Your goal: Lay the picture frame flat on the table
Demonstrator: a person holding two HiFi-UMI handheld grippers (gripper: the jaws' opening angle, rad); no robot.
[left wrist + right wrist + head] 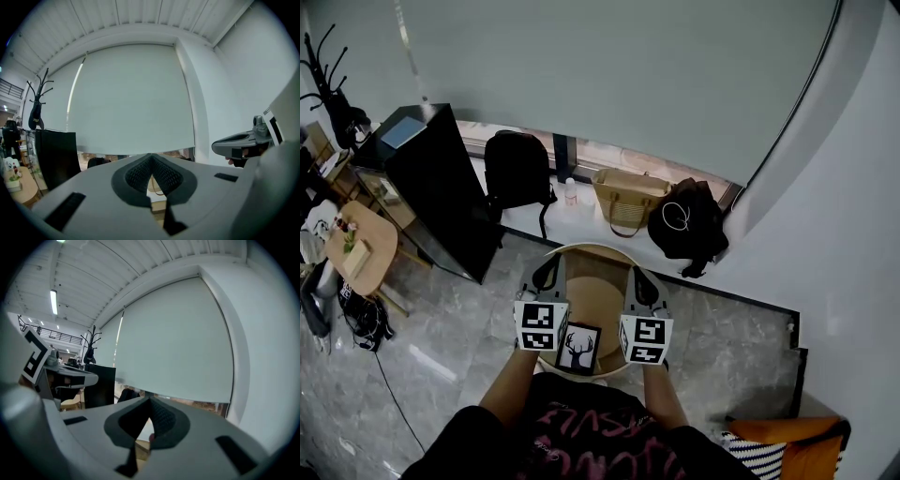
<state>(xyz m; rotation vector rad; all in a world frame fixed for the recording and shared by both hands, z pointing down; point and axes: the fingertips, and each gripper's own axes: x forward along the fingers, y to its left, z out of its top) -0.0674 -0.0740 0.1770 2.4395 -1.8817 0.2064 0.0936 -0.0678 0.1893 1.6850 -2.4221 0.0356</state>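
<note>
The picture frame [578, 349], black-edged with a deer silhouette, sits at the near edge of the round wooden table [592, 292], its picture facing the head camera. I cannot tell whether it is propped up or lying flat. My left gripper [548, 274] is just left of the frame and my right gripper [639, 279] just right of it, both over the table and pointing away from me. Neither touches the frame. The left gripper [151, 157] has its jaws shut on nothing. On the right gripper [150, 401] the tips also meet, empty. Both gripper views look at the window blind; the frame is hidden there.
Along the window ledge sit a black backpack [517, 169], a small bottle [571, 192], a woven bag [628, 199] and a black bag [687, 225]. A black cabinet [441, 187] stands to the left, a small wooden table [361, 246] beyond it. A striped cushion [769, 455] lies at the lower right.
</note>
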